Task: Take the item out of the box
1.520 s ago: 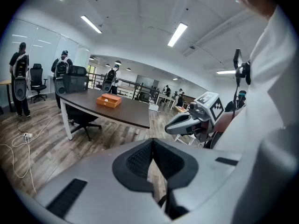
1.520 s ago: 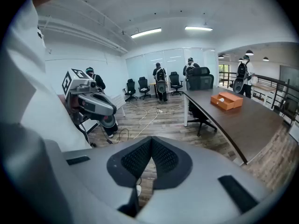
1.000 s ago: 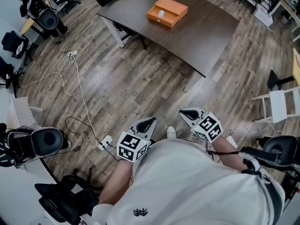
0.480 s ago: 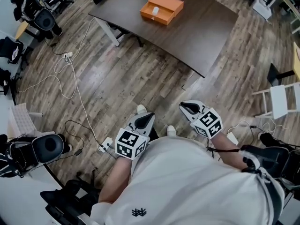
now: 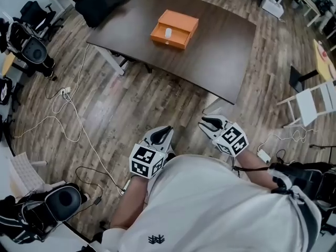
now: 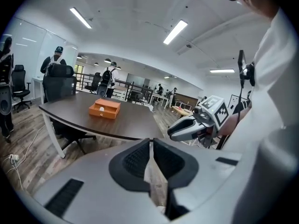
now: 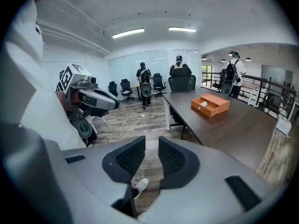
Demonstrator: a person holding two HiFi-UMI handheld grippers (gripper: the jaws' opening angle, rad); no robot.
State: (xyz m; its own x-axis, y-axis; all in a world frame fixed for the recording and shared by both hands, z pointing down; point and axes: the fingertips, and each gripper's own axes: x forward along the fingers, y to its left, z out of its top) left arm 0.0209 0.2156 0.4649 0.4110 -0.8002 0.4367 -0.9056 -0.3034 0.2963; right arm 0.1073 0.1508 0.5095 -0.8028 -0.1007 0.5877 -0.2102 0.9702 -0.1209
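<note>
Box (image 5: 174,29) on table (image 5: 220,56), chair (image 5: 34,49) nearby, left tool (image 5: 167,130) closed, right tool (image 5: 205,123) ajar, both empty

Too small, cropped or covered

In the head view, the pale item (image 5: 168,33) in the open orange box (image 5: 176,28), upper middle of the frame, is too small to tell what it is. The white shirt (image 5: 210,209) at the lower middle hides the person's upper arms and legs. A white chair (image 5: 315,103) is cut off by the right edge, and a black chair (image 5: 58,203) by the lower left corner. In the right gripper view, the near end of the bench (image 7: 233,120) is hidden behind the body of the right gripper (image 7: 152,143) at the lower right. In the left gripper view, the people (image 6: 110,80) left of centre, beyond the bench, are too small to make out.
</note>
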